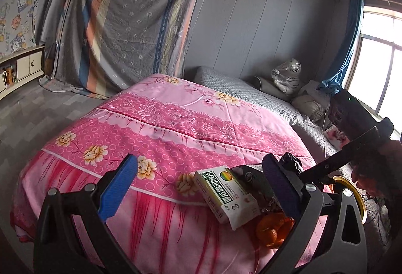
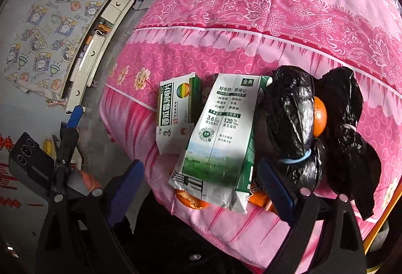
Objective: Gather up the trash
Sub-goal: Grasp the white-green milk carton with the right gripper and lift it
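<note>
Trash sits heaped at the edge of a pink floral bed (image 2: 276, 30): a milk carton (image 2: 221, 138), a lozenge box (image 2: 176, 108), orange peel (image 2: 319, 116) and black bags (image 2: 291, 128). Both the left gripper (image 1: 198, 188) and the right gripper (image 2: 201, 188) hang with fingers spread, grasping nothing.
</note>
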The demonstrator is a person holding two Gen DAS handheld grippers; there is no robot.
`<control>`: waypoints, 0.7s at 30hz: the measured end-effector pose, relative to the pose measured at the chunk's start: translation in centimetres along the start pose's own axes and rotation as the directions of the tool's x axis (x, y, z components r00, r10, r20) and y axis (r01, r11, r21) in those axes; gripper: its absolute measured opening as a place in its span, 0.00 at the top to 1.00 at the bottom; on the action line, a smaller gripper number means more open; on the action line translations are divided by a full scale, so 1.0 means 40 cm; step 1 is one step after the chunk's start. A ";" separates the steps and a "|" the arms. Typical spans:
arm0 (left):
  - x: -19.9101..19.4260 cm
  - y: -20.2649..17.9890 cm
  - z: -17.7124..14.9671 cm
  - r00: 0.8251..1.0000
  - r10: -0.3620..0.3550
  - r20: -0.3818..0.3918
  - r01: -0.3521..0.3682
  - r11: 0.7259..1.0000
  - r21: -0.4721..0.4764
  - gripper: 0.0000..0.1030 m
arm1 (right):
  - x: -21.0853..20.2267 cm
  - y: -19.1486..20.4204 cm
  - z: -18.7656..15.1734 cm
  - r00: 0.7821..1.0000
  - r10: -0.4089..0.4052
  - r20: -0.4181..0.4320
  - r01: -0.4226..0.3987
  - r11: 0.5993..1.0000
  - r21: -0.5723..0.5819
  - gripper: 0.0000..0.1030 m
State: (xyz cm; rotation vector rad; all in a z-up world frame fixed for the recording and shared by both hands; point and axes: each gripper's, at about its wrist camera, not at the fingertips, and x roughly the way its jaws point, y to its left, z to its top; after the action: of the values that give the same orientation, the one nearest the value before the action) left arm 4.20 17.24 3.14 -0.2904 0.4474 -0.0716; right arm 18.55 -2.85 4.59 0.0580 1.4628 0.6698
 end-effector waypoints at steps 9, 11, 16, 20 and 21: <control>0.007 0.052 -0.017 1.000 0.002 -0.007 -0.002 0.999 -0.040 0.08 | 0.089 -0.008 0.063 0.987 -0.145 -0.073 0.146 0.989 0.000 0.14; 0.008 0.058 -0.019 1.000 0.001 -0.010 -0.001 0.999 -0.045 0.08 | 0.108 -0.009 0.072 0.983 -0.156 -0.092 0.156 0.988 -0.006 0.16; 0.019 0.061 -0.020 1.000 0.005 -0.025 -0.007 0.999 -0.052 0.08 | 0.136 0.004 0.078 0.972 -0.211 -0.106 0.207 0.977 -0.047 0.33; 0.022 0.049 -0.020 0.999 0.010 -0.049 -0.011 0.999 -0.030 0.08 | 0.103 0.013 0.074 0.983 -0.169 -0.072 0.164 0.984 -0.073 0.42; 0.022 0.044 -0.019 0.998 0.009 -0.056 -0.010 1.000 -0.021 0.08 | 0.089 0.018 0.071 0.985 -0.162 -0.055 0.157 0.984 -0.085 0.42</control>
State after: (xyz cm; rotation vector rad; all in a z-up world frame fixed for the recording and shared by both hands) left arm 4.68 18.61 1.59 -0.3077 0.5058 -0.0659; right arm 20.78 0.34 2.13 -0.1423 1.4810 0.6028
